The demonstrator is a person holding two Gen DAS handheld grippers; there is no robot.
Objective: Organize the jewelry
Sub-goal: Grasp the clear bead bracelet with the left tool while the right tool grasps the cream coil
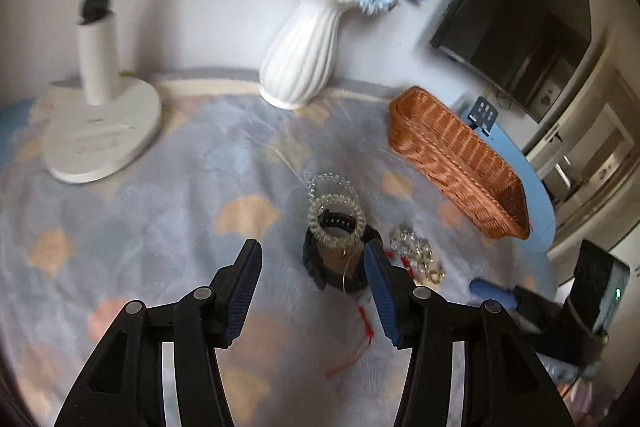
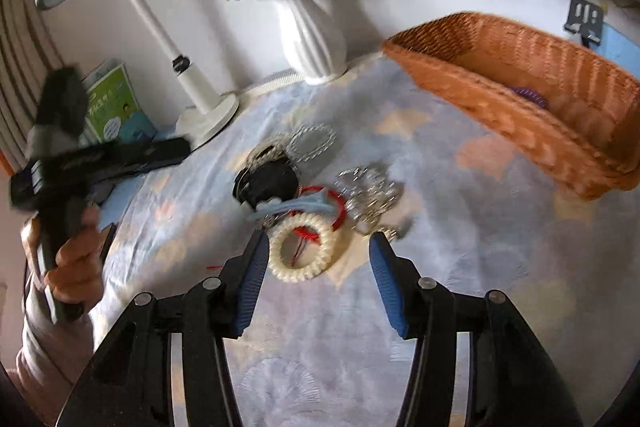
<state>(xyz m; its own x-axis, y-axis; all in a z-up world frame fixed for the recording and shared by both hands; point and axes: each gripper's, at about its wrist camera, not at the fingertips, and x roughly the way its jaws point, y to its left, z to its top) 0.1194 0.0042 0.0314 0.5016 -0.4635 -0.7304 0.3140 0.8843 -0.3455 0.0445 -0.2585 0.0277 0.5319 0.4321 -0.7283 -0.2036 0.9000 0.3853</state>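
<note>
— Fingers (image 1: 248, 275) of the left gripper (image 1: 314, 263) standing half open, holding nothing, hanging over the black watch (image 1: 340, 267) and clear coil rings (image 1: 334, 207) on the blanket (image 1: 120, 219).

— Right gripper (image 2: 318, 247) likewise parted, empty, hovering by the cream coil ring (image 2: 304, 251). Basket (image 2: 500, 99) showing one purple piece (image 2: 524, 93); most jewelry lying outside, waiting.

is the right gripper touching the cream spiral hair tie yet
Cannot tell. In the right wrist view the cream spiral hair tie lies right beside one finger of the open right gripper; no clear gap or contact shows.
</note>
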